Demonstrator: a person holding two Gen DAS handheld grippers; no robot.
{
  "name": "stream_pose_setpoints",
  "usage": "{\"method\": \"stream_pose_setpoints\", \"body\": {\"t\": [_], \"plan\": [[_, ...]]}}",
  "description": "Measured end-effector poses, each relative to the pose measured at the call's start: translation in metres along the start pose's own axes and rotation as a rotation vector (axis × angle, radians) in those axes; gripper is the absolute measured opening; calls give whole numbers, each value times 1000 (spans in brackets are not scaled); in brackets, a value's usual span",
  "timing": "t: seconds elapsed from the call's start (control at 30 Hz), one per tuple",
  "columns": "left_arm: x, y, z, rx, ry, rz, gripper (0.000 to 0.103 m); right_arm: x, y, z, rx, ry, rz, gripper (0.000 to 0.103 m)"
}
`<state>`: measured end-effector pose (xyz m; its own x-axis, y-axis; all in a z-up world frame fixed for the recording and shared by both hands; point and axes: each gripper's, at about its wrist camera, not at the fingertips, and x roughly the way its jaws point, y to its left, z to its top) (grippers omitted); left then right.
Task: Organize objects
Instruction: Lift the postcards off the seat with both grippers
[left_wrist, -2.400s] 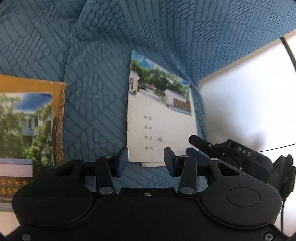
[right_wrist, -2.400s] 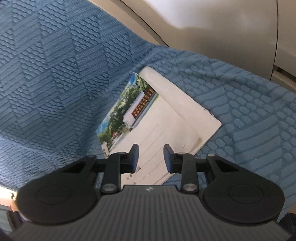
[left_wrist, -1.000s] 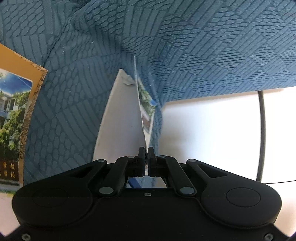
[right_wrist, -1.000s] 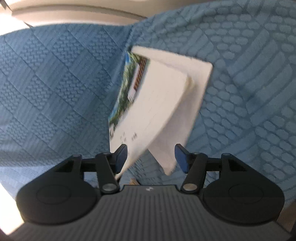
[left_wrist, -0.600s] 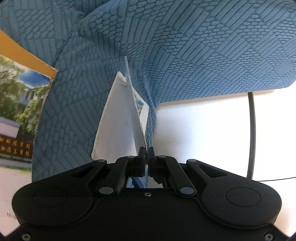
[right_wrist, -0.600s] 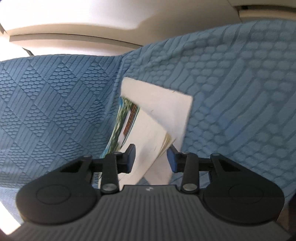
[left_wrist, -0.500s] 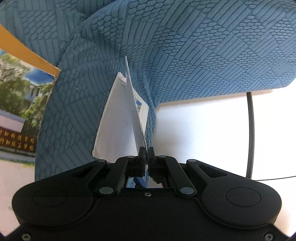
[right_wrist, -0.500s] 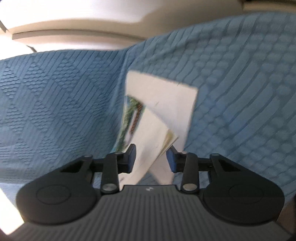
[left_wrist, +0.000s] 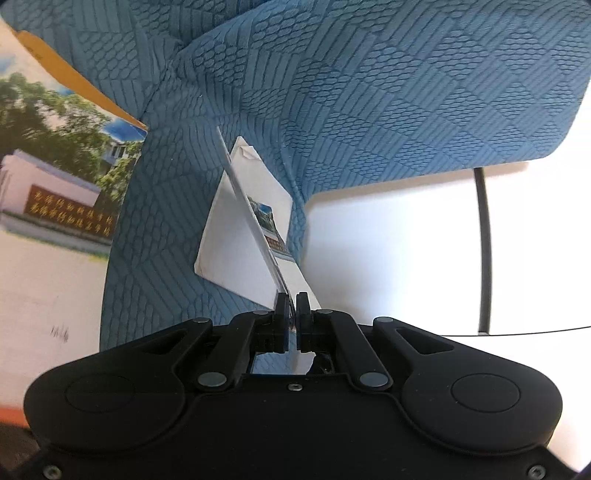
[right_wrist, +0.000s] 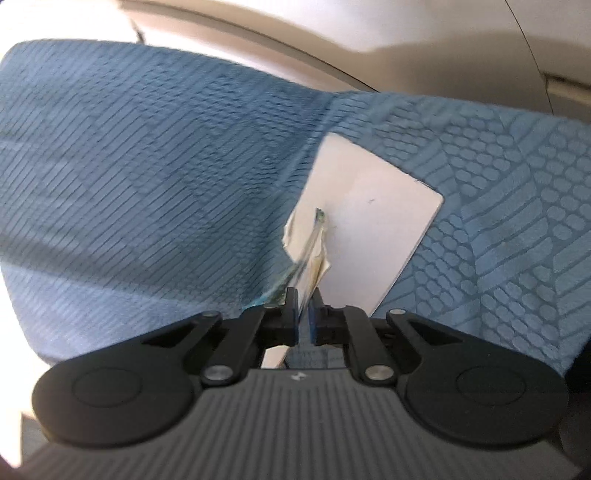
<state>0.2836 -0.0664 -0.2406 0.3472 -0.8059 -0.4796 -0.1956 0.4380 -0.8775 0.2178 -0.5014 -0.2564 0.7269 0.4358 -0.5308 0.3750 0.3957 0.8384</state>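
A thin white booklet (left_wrist: 236, 236) with a photo cover lies partly opened on the blue textured cloth (left_wrist: 369, 110). My left gripper (left_wrist: 291, 299) is shut on the near edge of a raised leaf, which stands on edge above the rest. In the right wrist view, my right gripper (right_wrist: 303, 295) has its jaws closing tight on a thin bundle of the booklet's leaves. The pads press on them. The white back cover (right_wrist: 369, 221) fans out beyond on the cloth (right_wrist: 147, 147).
A larger booklet (left_wrist: 55, 184) with an orange border and a building photo lies at the left on the cloth. A white tabletop (left_wrist: 388, 251) with a black cable (left_wrist: 485, 240) shows at the right. A beige curved surface (right_wrist: 369, 37) runs behind the cloth.
The right jaws went from wide around the booklet's leaves to pressed on them, and the wrist rolled. Both hands rose. The left kept its grip, and the larger booklet came further into view.
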Motion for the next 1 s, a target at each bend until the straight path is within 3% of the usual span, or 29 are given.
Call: {"method": "stream_pose_setpoints", "body": {"t": [0.37, 0.67, 1.0], "plan": [[-67, -24, -18, 26, -44, 1, 3, -29, 62, -28, -156, 27, -17, 8], [-124, -54, -24, 69, -104, 23, 4, -51, 115, -54, -241, 43, 16, 8], [-181, -67, -25, 102, -175, 61, 4, -64, 143, -88, -316, 76, 69, 8]]}}
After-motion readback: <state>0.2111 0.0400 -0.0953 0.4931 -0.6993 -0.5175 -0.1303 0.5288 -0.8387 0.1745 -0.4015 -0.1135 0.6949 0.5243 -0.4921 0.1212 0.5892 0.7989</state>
